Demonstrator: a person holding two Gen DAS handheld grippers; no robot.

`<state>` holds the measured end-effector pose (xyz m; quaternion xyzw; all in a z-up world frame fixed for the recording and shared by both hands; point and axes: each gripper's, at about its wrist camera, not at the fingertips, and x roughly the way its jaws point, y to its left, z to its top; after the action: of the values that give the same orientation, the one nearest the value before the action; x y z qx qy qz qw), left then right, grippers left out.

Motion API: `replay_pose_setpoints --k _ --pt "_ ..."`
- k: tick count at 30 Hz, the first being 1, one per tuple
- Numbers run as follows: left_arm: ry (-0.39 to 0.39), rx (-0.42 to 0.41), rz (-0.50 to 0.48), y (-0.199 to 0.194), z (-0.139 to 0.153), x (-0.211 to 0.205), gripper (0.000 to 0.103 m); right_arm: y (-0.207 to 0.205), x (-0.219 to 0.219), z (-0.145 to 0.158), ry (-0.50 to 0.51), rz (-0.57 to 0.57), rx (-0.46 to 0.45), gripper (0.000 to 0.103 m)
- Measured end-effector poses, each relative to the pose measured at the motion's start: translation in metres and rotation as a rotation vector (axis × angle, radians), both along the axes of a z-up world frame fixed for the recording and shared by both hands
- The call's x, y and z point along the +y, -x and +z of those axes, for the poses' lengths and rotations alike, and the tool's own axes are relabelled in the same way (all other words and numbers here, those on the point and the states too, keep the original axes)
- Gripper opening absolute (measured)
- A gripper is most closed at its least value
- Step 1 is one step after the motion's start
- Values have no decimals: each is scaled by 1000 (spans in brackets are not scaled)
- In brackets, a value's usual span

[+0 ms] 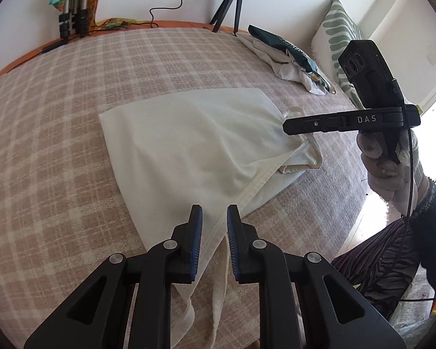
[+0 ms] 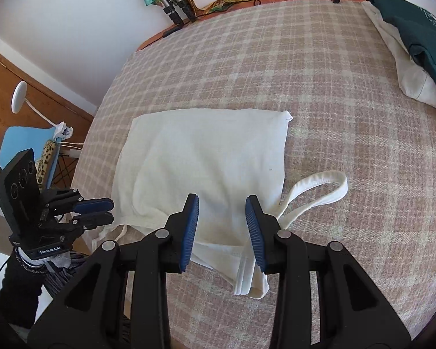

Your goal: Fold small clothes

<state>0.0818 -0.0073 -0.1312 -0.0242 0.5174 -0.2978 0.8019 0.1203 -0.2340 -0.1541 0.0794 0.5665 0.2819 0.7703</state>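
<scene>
1. On the checked bed, the white top lies flat near the front edge, its hem at 12 o'clock and its straps at 6 o'clock.
2. The right hand-held gripper hangs over the strap end, jaws part open and empty; a loose strap loop sits at its 2 o'clock.
3. The left hand-held gripper has narrow, empty jaws, with an edge seam running between them toward 1 o'clock.
4. The top's long axis runs 12 to 6; the right one looks nearer.
</scene>
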Motion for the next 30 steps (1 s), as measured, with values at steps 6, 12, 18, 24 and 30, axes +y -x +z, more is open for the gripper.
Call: replay_pose_setpoints --k 6,12,18,24,30 --pt "41 -4 52 -5 1 15 15 40 -13 -12 -51 74 62 37" --pt "90 -13 91 -8 7 27 15 85 -19 -11 25 132 -9 37" --pt "80 1 70 -7 -2 13 15 60 -34 7 84 -25 -154 42" --pt "24 27 -3 4 -20 2 15 9 -45 -2 50 -163 -147 42" --pt "43 26 -9 9 -21 7 15 -40 -43 -18 -109 -251 -45 42"
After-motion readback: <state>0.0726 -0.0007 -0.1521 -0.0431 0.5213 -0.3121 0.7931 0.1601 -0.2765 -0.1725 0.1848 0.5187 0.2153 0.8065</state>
